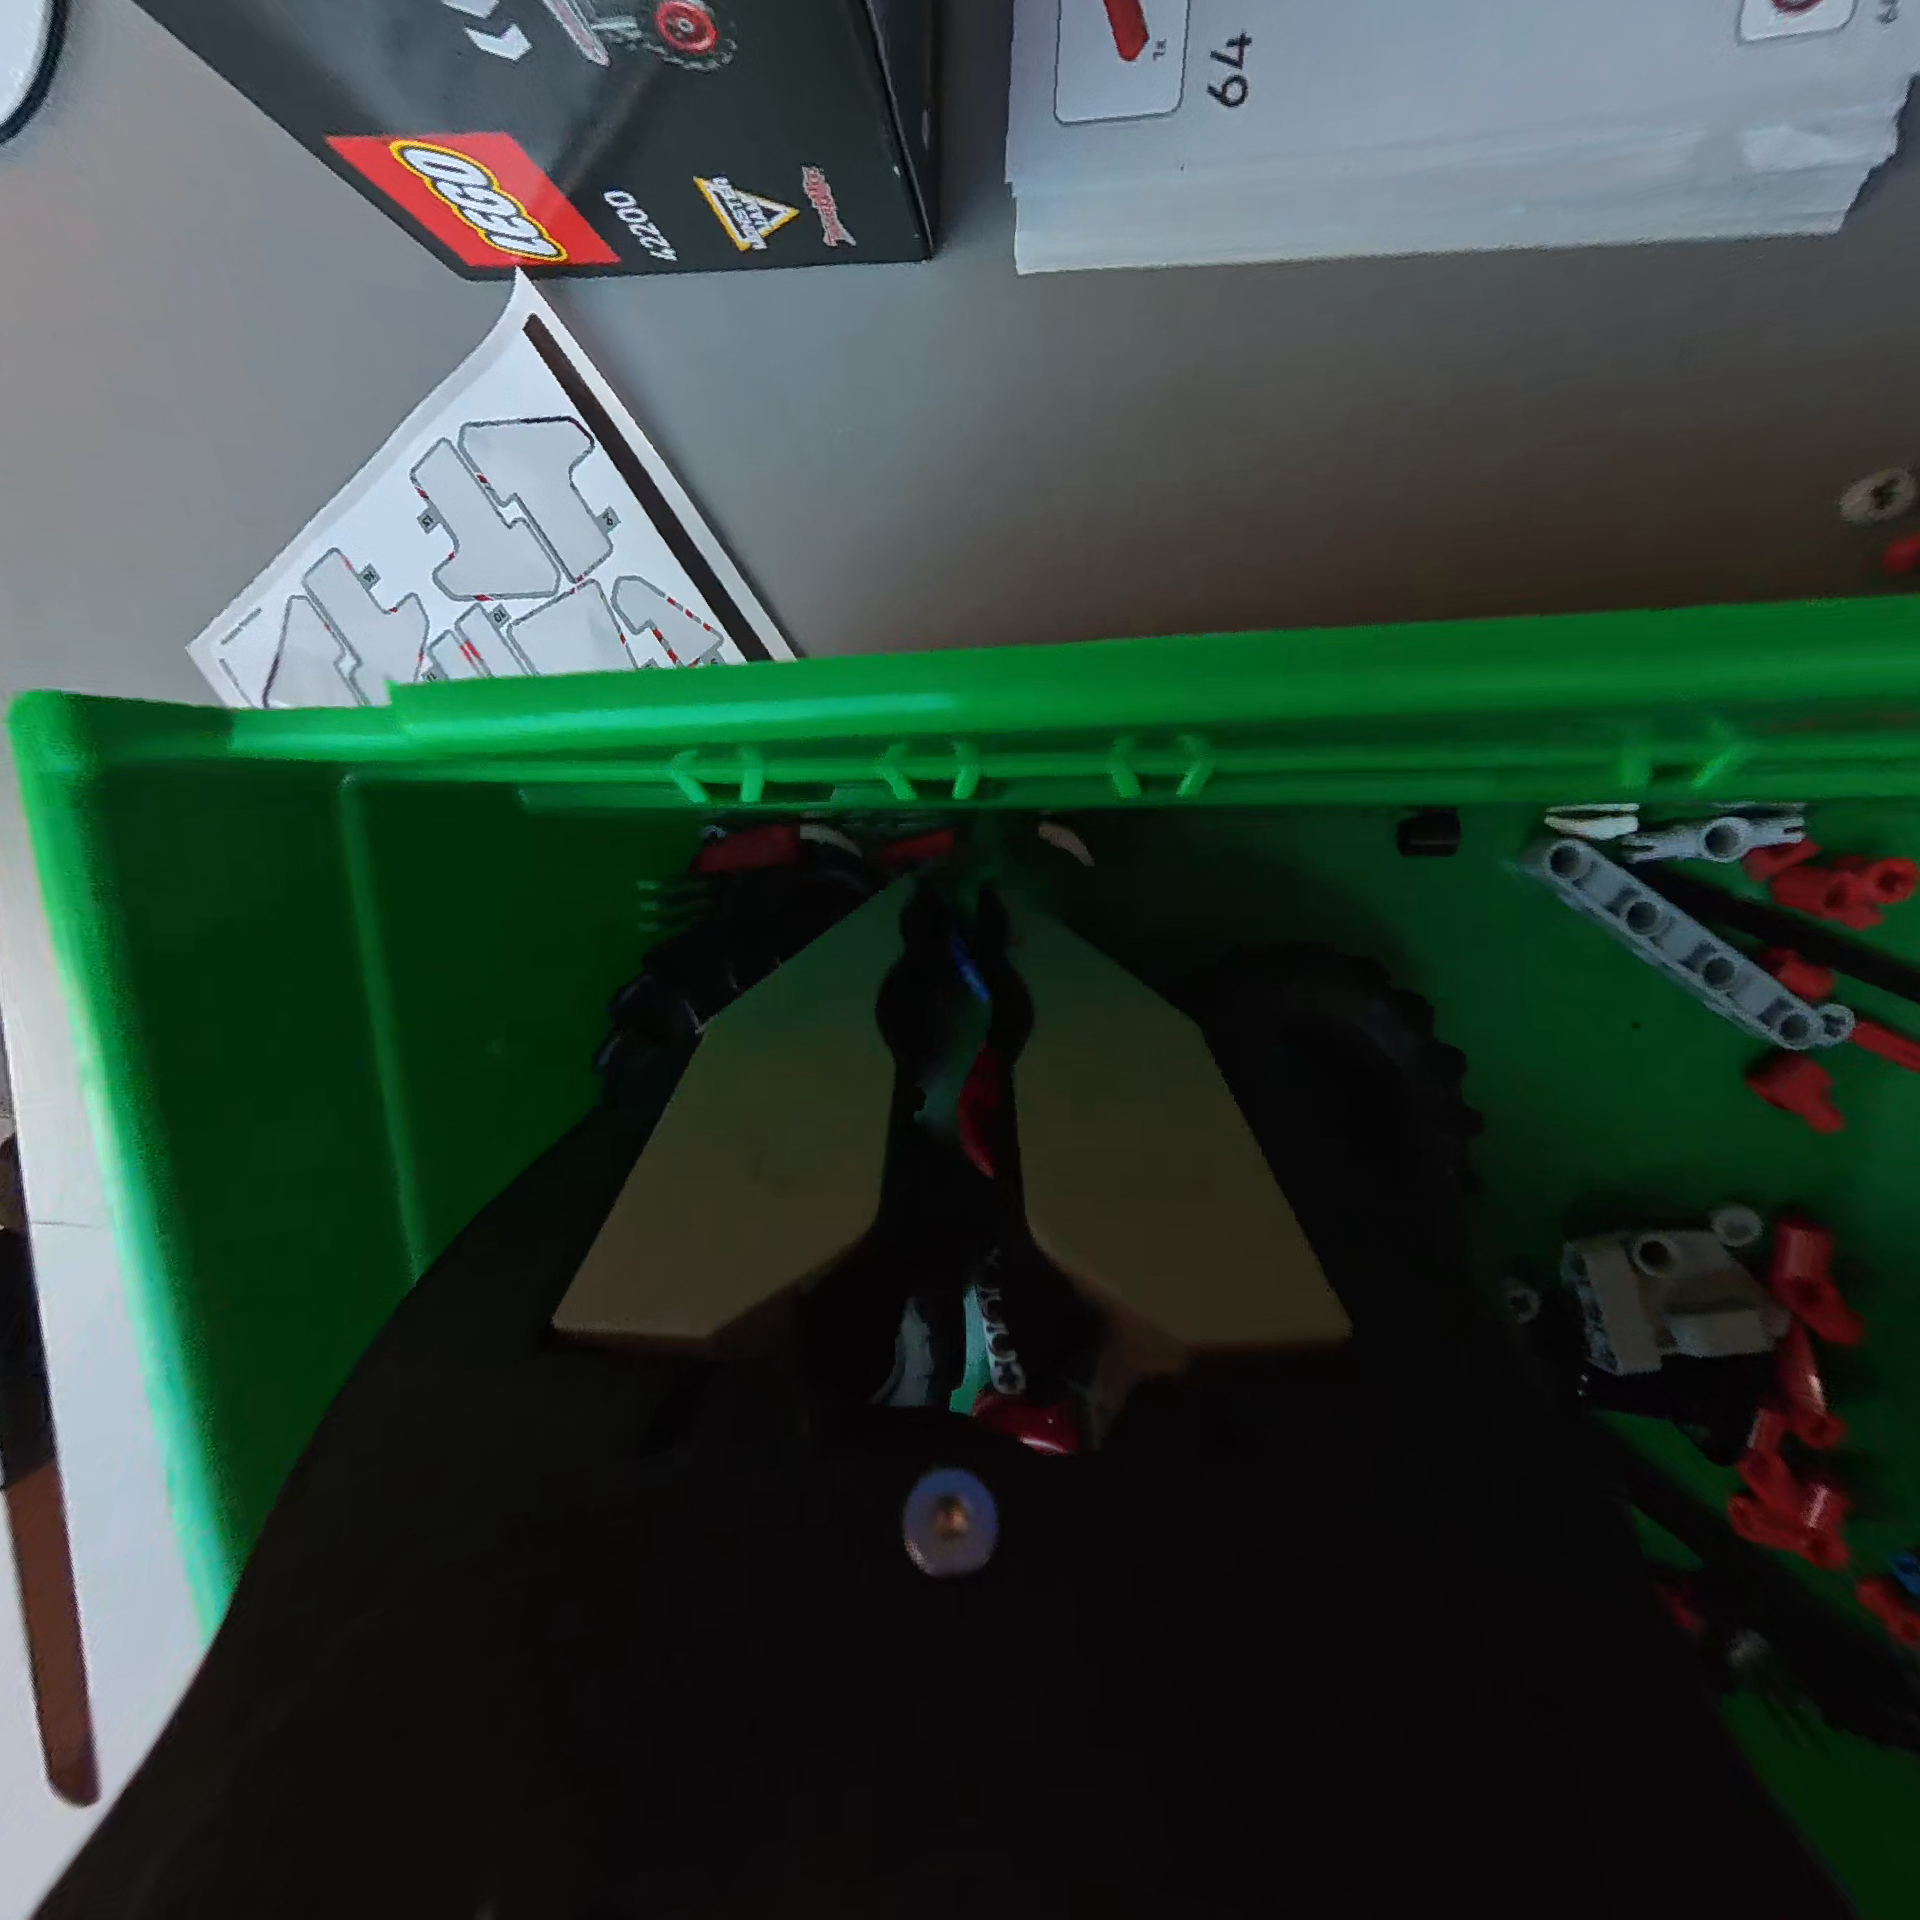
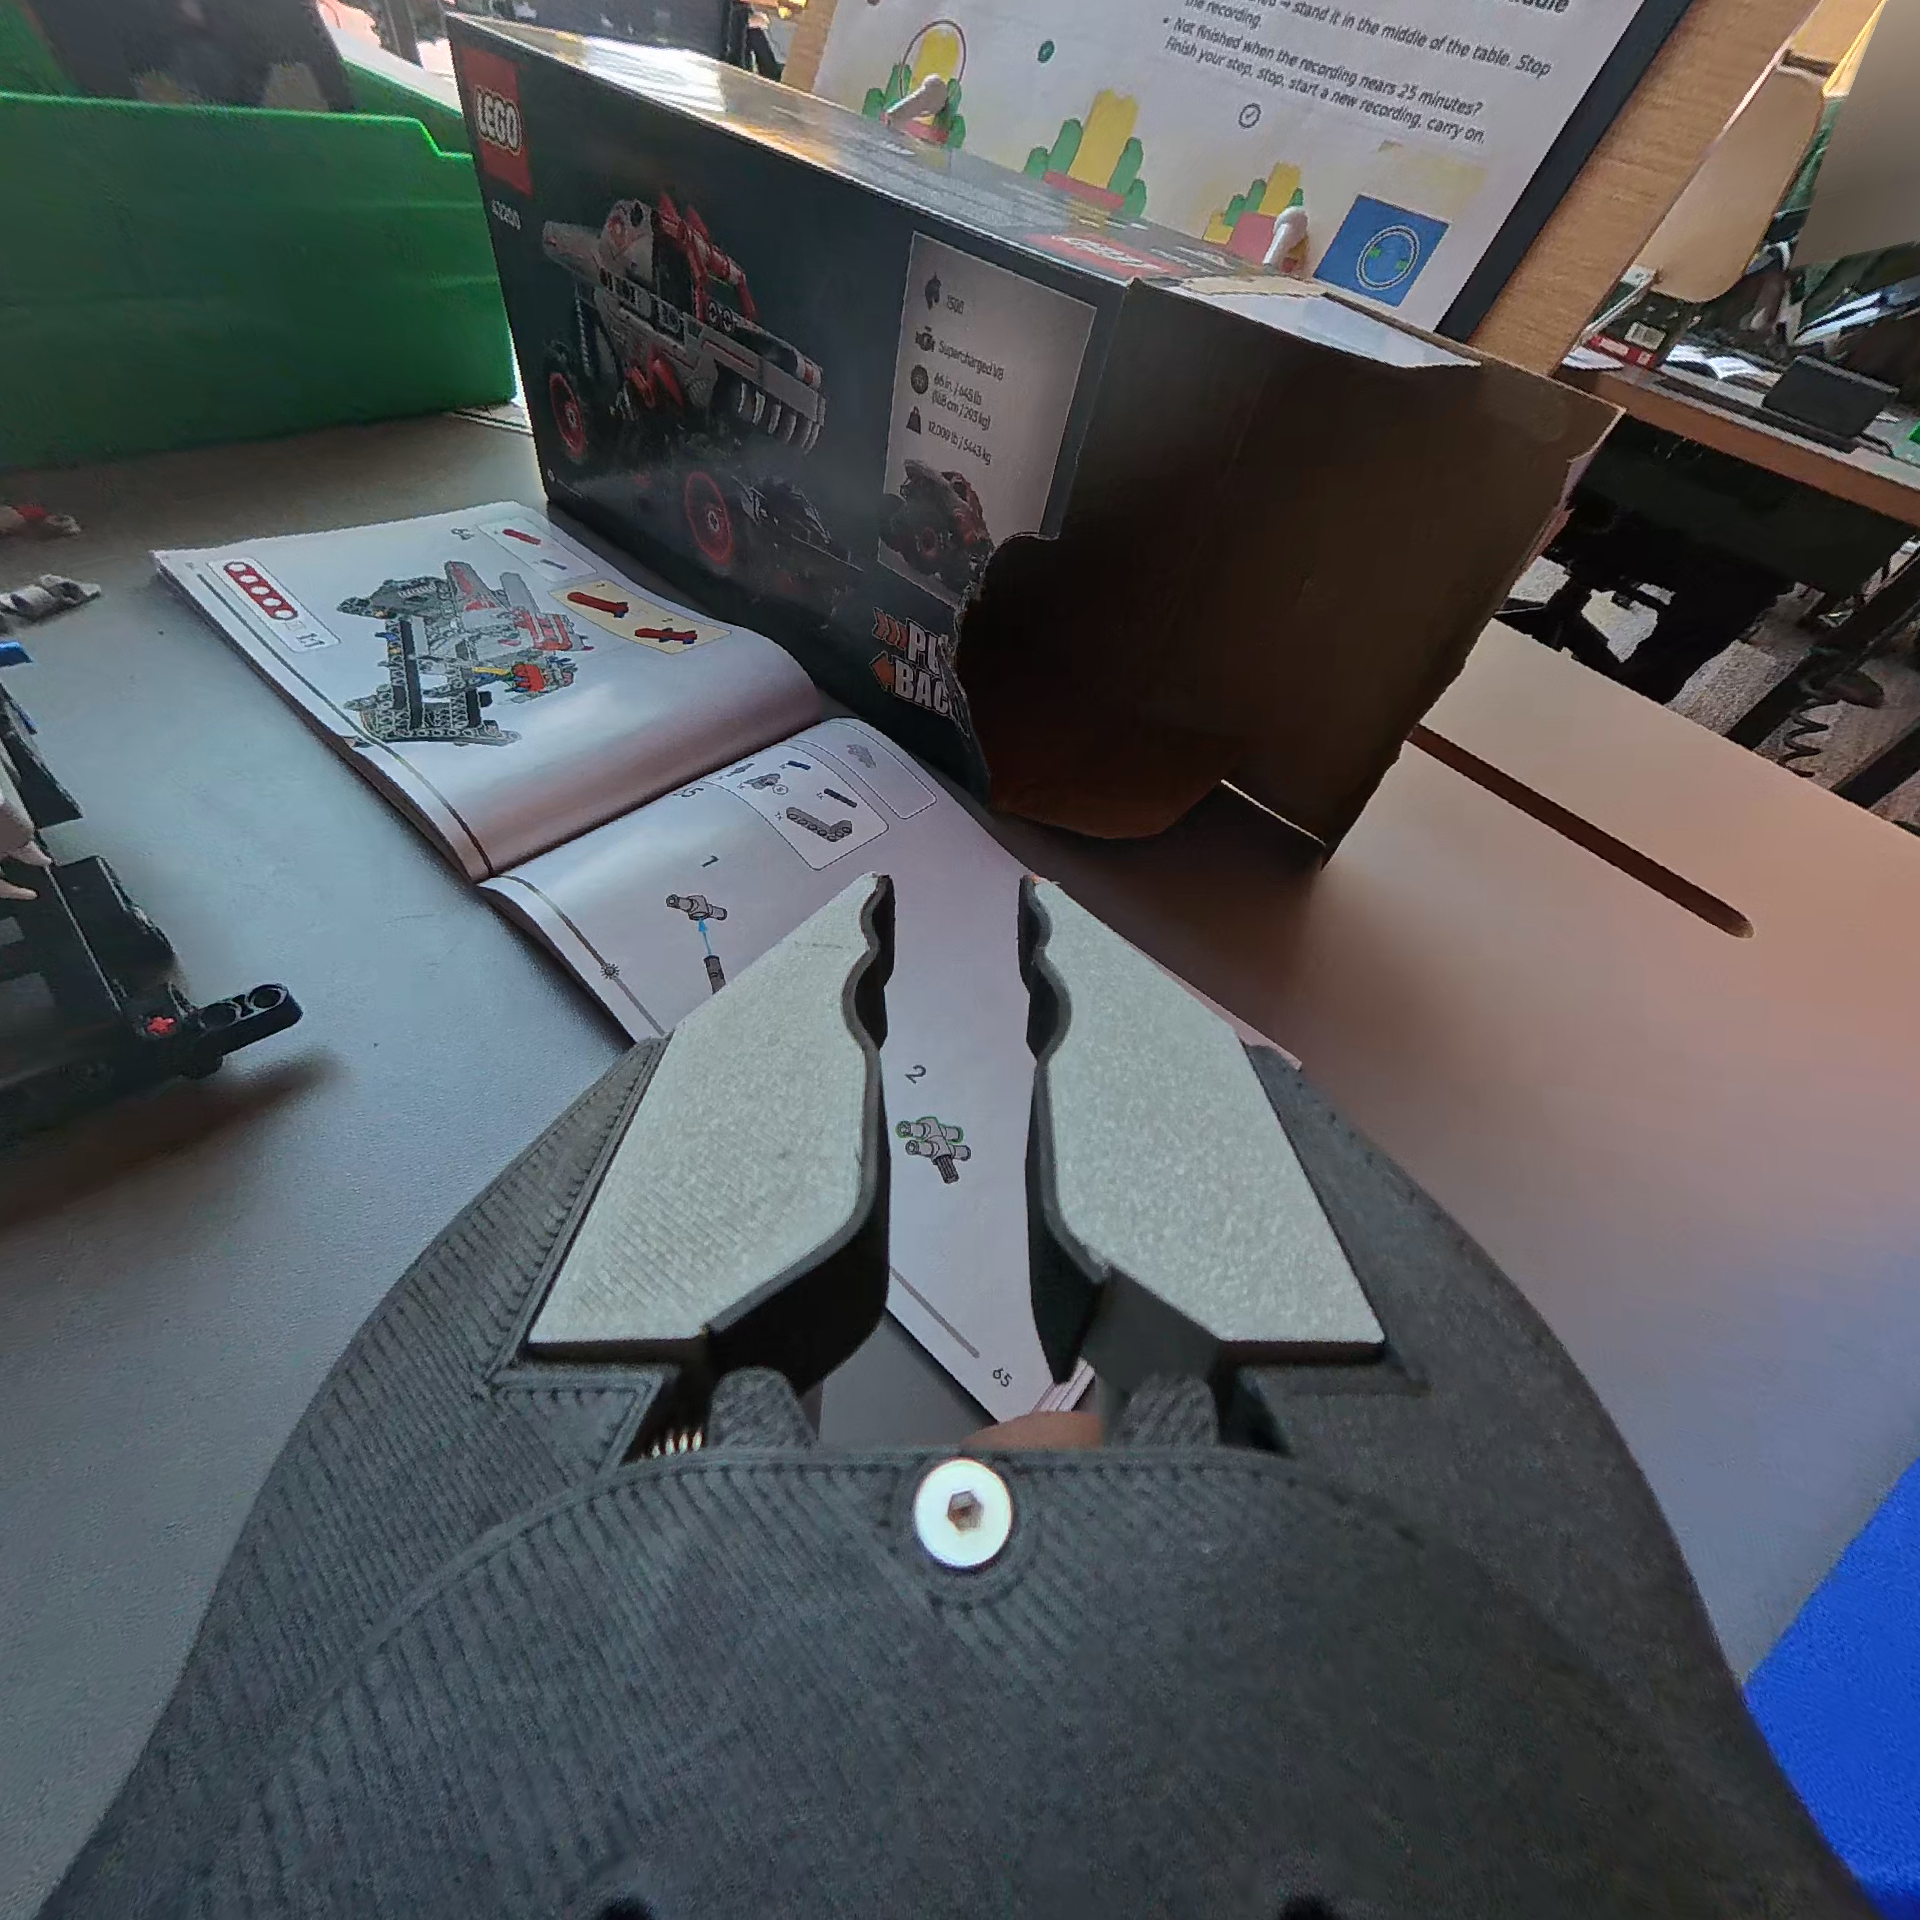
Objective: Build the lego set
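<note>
My left gripper reaches down into a green bin of loose parts. Its jaws are nearly together, and a small blue piece shows between the pads, with dark and red parts below. A black tyre, a grey beam, red connectors and a small grey and black assembly lie in the bin to the right. My right gripper is open and empty, hovering over the right page of the open instruction booklet. A partly built black chassis lies at the left edge.
The set's box stands behind the booklet and also shows in the left wrist view. A sticker sheet lies behind the bin. The green bin stands at the far left. The table has a slot at the right. The grippers' ends are close to 45 centimetres from one another.
</note>
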A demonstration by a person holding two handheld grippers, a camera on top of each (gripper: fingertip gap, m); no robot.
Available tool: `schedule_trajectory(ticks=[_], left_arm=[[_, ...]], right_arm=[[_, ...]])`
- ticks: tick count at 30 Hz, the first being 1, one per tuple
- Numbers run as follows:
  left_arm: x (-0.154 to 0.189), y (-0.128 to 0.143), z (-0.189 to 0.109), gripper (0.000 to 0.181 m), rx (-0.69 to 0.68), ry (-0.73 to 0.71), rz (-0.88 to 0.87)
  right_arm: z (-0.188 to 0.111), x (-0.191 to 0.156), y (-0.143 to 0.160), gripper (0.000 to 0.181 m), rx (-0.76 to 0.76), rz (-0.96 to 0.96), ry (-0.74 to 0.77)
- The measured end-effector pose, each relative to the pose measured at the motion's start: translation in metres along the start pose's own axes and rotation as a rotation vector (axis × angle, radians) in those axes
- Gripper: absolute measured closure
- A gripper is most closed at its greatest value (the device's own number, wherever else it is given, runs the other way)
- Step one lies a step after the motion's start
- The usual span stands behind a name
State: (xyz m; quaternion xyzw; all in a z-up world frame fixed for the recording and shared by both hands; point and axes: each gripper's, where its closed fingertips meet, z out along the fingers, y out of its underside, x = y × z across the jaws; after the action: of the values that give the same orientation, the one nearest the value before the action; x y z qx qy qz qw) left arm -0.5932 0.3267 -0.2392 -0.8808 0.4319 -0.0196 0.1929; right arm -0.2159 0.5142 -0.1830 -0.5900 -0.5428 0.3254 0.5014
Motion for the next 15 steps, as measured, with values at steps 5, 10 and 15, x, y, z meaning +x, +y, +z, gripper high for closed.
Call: schedule_trajectory(ticks=[5,10,15], left_arm=[[-0.0004,0.0025,-0.0044,0.177,-0.012,-0.004,-0.032],[-0.0023,0.0045,-0.0046,0.181,-0.051,-0.002,-0.113],[-0.0067,0.0076,-0.0052,0.181,-0.158,-0.089,-0.192]], right_arm=[[0.0001,-0.0004,0.0000,0.161,0.000,0.001,-0.004],[-0.0003,-0.0010,-0.0003,0.161,0.003,-0.002,-0.006],[-0.0005,-0.0018,-0.0006,0.161,0.004,-0.007,-0.008]])
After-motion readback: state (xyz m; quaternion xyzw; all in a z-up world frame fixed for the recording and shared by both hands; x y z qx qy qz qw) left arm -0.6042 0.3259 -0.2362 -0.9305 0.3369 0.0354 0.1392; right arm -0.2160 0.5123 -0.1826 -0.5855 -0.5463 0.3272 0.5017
